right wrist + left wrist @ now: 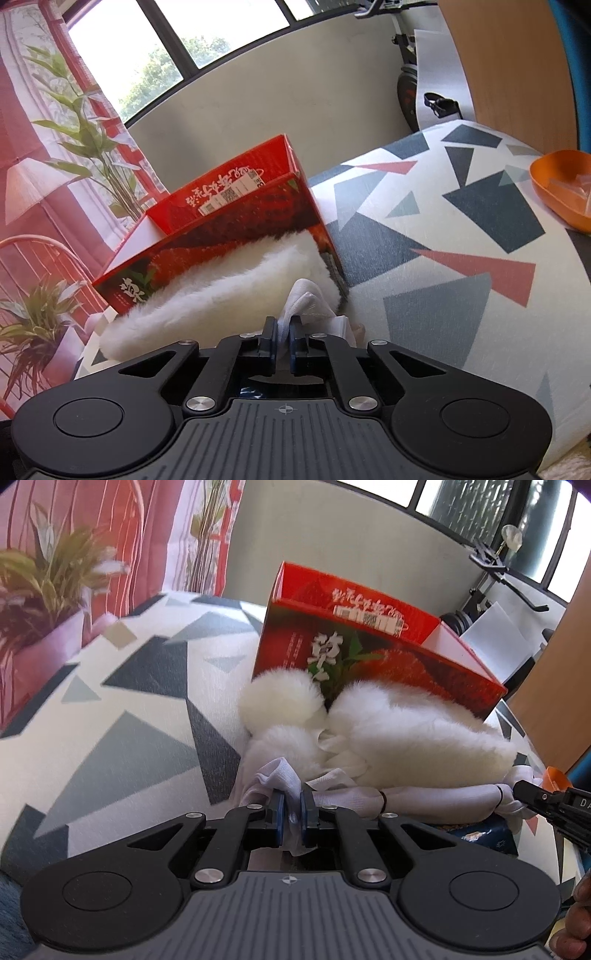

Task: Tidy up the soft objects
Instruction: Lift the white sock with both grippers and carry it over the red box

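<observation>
The red box (373, 653) stands open on the patterned table (110, 709). In front of the box lies a white fluffy item (406, 738), touching its front wall. At the left end of a thin white cloth (424, 797) — it lies just before the fluffy item — the left gripper (291, 805) has its jaws closed on a fold. At the right end, the right gripper (282, 332) also pinches the cloth. Right of the box, well apart, sits an orange bowl (554, 188).

Fluffy toy (417, 734) lies before the box (373, 657) on the patterned surface (122, 701).
</observation>
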`<state>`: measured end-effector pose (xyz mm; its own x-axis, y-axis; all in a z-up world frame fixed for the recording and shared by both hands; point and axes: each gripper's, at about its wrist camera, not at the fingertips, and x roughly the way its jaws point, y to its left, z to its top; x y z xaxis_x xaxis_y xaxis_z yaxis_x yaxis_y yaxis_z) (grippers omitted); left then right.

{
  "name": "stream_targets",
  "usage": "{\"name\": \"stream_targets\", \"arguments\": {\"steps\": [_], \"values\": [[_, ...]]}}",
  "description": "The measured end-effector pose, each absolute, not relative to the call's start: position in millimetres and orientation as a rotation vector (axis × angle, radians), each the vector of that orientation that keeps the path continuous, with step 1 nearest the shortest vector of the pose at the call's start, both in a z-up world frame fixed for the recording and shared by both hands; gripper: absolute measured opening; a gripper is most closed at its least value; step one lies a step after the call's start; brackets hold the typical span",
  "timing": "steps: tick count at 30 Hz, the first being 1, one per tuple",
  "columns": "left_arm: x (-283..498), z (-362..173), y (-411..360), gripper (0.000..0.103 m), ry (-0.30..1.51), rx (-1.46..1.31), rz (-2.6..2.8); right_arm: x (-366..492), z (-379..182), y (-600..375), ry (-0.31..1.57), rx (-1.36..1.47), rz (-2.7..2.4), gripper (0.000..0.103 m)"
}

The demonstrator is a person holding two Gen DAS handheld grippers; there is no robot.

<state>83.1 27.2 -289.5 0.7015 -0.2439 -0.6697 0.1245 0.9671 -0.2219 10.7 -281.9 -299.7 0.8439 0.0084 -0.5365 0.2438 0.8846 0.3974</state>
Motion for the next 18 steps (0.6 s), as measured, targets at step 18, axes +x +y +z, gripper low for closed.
{"name": "stream_targets", "arguments": {"steps": [18], "values": [[63.9,-248.9,32.7,0.009,0.599,-0.146,-0.207,0.0,-252.3,-266.0,0.465,0.355,-0.07,0.006]]}}
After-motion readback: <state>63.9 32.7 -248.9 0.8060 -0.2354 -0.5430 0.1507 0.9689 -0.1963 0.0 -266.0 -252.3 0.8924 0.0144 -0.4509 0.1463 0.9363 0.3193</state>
